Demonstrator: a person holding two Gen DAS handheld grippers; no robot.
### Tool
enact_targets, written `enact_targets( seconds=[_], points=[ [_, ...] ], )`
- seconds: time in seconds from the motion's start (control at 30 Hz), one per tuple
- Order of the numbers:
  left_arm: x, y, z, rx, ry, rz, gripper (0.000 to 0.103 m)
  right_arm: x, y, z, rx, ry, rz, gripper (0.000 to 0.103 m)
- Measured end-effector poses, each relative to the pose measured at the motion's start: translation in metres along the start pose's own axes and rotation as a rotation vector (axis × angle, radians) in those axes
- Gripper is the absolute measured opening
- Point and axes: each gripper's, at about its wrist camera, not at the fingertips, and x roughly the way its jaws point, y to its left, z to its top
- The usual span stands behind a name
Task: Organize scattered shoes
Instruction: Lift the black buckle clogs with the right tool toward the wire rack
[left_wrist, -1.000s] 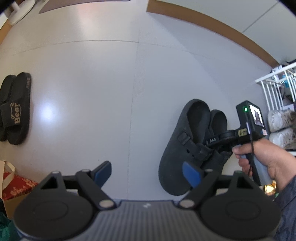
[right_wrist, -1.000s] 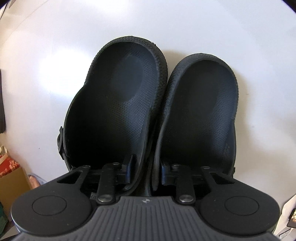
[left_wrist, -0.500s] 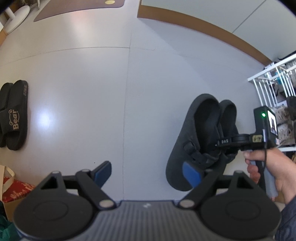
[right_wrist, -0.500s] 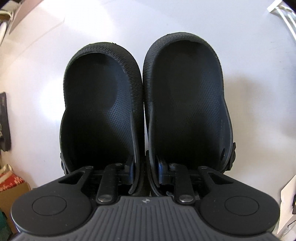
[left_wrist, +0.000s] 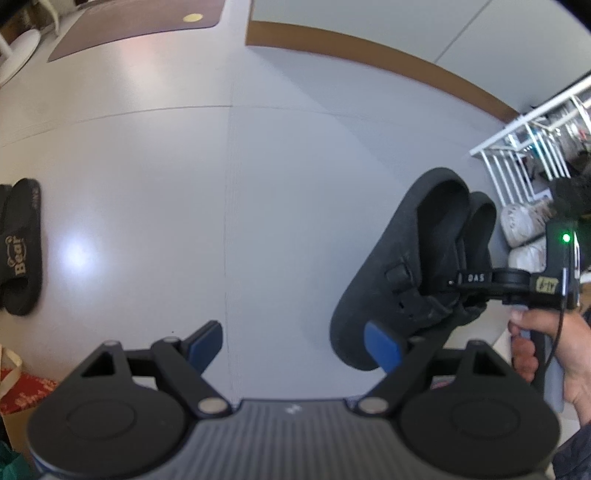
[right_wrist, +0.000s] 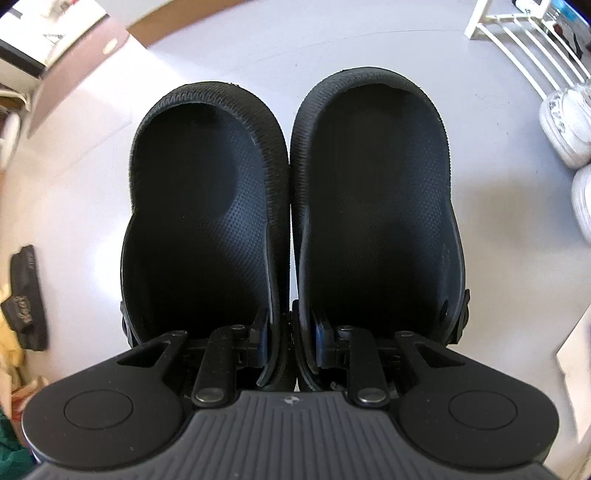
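The pair of black clogs (right_wrist: 291, 206) is matte moulded foam with a finely dimpled footbed, a ribbed rim around each rounded heel cup and a strap buckle on the outer side. The two clogs hang side by side, inner walls pressed together, clear of the pale grey floor (left_wrist: 229, 177). The right gripper (right_wrist: 290, 332) is nearly closed, its two fingers reaching into the two clogs and pinching those adjoining inner walls between them; a hand (left_wrist: 550, 354) holds its handle. The left gripper (left_wrist: 291, 343) stands wide open with blue pads and nothing between them, above bare floor.

At the far left a pair of black slides (left_wrist: 18, 251) lies flat on the floor, touching each other, with "Bear" in gold on the strap. At the right a white wire rack (left_wrist: 524, 147) stands by the wall, with white sneakers (right_wrist: 565, 125) on the floor beside it. A red patterned bag (left_wrist: 22, 391) shows at the lower left edge.
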Motion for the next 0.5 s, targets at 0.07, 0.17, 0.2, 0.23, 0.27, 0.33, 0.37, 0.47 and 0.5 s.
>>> enact_targets(
  seconds=[0.07, 0.17, 0.2, 0.23, 0.27, 0.33, 0.37, 0.47, 0.5],
  points=[
    [0.005, 0.006, -0.004, 0.006, -0.002, -0.016, 0.086, -0.015, -0.002, -0.004, 0.002, -0.022, 0.001, 0.026],
    [0.011, 0.017, -0.012, 0.024, -0.012, -0.031, 0.086, -0.035, -0.004, -0.007, 0.003, -0.055, -0.001, 0.025],
    [0.012, 0.021, -0.014, 0.028, -0.015, -0.033, 0.086, -0.043, -0.005, -0.007, 0.002, -0.069, -0.003, 0.025],
    [0.016, 0.027, -0.018, 0.027, -0.016, -0.038, 0.086, -0.056, -0.007, -0.008, -0.003, -0.094, -0.006, 0.025],
    [0.018, 0.030, -0.019, 0.026, -0.017, -0.039, 0.086, -0.061, -0.008, -0.008, -0.005, -0.105, -0.007, 0.025],
    [0.021, 0.039, -0.023, 0.022, -0.018, -0.046, 0.086, -0.075, -0.012, -0.010, -0.010, -0.128, -0.008, 0.025],
    [0.024, 0.046, -0.026, 0.020, -0.020, -0.054, 0.086, -0.081, -0.014, -0.010, -0.015, -0.140, -0.009, 0.025],
    [0.028, 0.063, -0.033, 0.010, -0.038, -0.088, 0.086, -0.105, -0.017, -0.012, -0.034, -0.172, -0.024, 0.025],
    [0.028, 0.068, -0.035, 0.010, -0.044, -0.096, 0.086, -0.116, -0.018, -0.014, -0.042, -0.191, -0.037, 0.025]
  ],
)
